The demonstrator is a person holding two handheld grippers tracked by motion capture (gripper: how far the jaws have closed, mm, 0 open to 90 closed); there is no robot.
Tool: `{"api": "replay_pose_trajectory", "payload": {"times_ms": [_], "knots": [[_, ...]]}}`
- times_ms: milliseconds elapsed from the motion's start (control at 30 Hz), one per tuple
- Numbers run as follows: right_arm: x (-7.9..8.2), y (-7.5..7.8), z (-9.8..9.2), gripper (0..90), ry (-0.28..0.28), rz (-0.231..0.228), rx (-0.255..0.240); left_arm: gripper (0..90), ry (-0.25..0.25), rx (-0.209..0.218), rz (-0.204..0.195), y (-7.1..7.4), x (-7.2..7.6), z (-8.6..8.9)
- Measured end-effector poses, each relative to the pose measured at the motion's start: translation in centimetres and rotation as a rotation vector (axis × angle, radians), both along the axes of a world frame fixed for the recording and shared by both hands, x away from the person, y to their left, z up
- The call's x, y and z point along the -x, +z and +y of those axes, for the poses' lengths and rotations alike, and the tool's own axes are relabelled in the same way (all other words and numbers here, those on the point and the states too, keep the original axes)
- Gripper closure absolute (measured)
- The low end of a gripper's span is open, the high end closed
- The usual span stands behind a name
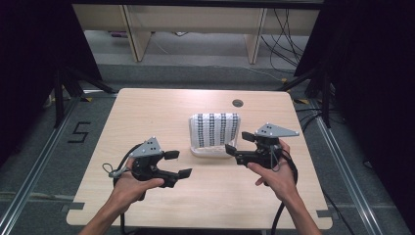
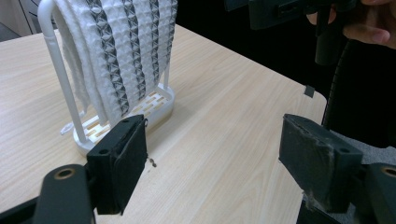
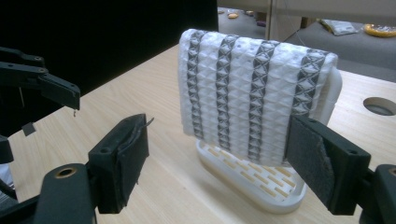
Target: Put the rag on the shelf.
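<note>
We see a white cloth with grey stripes [image 1: 214, 129] hanging over a small white rack [image 1: 211, 152], which stands a little to 1 o'clock of the middle of the tabletop [image 1: 147, 112]. The right gripper [image 1: 238, 147] is just beside the rack at its 4 o'clock side, its jaws wide apart and holding nothing, with the cloth in front of them. The left gripper [image 1: 178, 164] waits at 8 o'clock of the rack, a little apart, jaws also apart and empty. We judge the cloth to be soft, light and not fragile, but it may slide off the rail. The rack looks like light plastic and could tip. We think a hanging lower corner of the cloth is the best place to pinch.
</note>
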State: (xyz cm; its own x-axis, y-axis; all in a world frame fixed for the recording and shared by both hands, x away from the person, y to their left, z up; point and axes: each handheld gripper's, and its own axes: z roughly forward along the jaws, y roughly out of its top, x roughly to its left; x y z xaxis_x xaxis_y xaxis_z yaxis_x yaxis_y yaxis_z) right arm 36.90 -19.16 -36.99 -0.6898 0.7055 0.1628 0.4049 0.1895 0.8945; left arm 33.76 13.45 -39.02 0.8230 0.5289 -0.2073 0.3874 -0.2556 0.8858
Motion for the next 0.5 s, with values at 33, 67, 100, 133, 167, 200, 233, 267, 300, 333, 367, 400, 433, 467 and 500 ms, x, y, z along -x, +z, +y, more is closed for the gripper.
{"api": "replay_pose_trajectory", "payload": {"times_ms": [33, 67, 100, 133, 167, 200, 233, 267, 300, 333, 367, 400, 433, 467, 500], "knots": [[0.0, 0.0, -0.1, 22.7, -0.003, -0.015, 0.013, 22.8, 0.0, -0.005, 0.0, -0.1, 0.0, 0.0], [0.0, 0.0, -0.1, 22.7, -0.003, -0.015, 0.013, 22.8, 0.0, -0.005, 0.0, -0.1, 0.0, 0.0], [0.3, 0.0, 0.1, 22.2, -0.006, 0.016, -0.003, 22.8, -0.005, 0.003, 0.001, -0.2, 0.0, 0.0], [0.3, -0.1, 0.1, 22.2, -0.001, 0.0, 0.005, 22.8, -0.007, 0.003, 0.0, -0.3, 0.0, 0.1], [0.3, -0.1, 0.2, 22.2, 0.007, 0.0, 0.002, 22.8, -0.008, 0.006, 0.0, -0.3, 0.0, 0.1], [0.6, -0.1, 0.3, 22.2, -0.008, 0.03, -0.009, 22.8, -0.008, 0.005, -0.001, -0.4, 0.1, 0.1], [0.5, -0.2, 0.2, 22.2, -0.002, -0.004, 0.009, 22.8, -0.008, 0.005, 0.0, -0.4, 0.2, 0.1], [0.5, -0.3, 0.3, 22.2, 0.01, -0.003, 0.002, 22.8, -0.007, 0.004, 0.002, -0.5, 0.2, 0.1], [0.8, -0.3, 0.4, 22.2, 0.0, 0.026, -0.01, 22.8, -0.004, -0.006, 0.002, -0.5, 0.4, 0.1], [0.7, -0.4, 0.3, 22.2, 0.017, 0.009, -0.002, 22.8, -0.006, -0.005, 0.004, -0.6, 0.5, 0.1], [0.8, -0.5, 0.3, 22.2, 0.013, 0.011, -0.001, 22.8, -0.005, -0.004, 0.003, -0.7, 0.5, 0.1], [0.7, -0.6, 0.2, 22.2, 0.021, -0.007, 0.01, 22.8, -0.005, -0.002, 0.005, -0.8, 0.6, 0.2], [0.9, -0.7, 0.2, 22.2, 0.007, 0.003, 0.011, 22.8, -0.001, -0.003, 0.003, -0.9, 0.7, 0.2], [1.0, -0.8, 0.3, 22.2, 0.014, 0.022, -0.003, 22.8, -0.006, 0.0, 0.003, -1.1, 0.8, 0.3], [1.1, -1.0, 0.2, 22.2, 0.007, 0.023, -0.001, 22.7, -0.007, -0.002, 0.0, -1.1, 0.8, 0.3]]}}
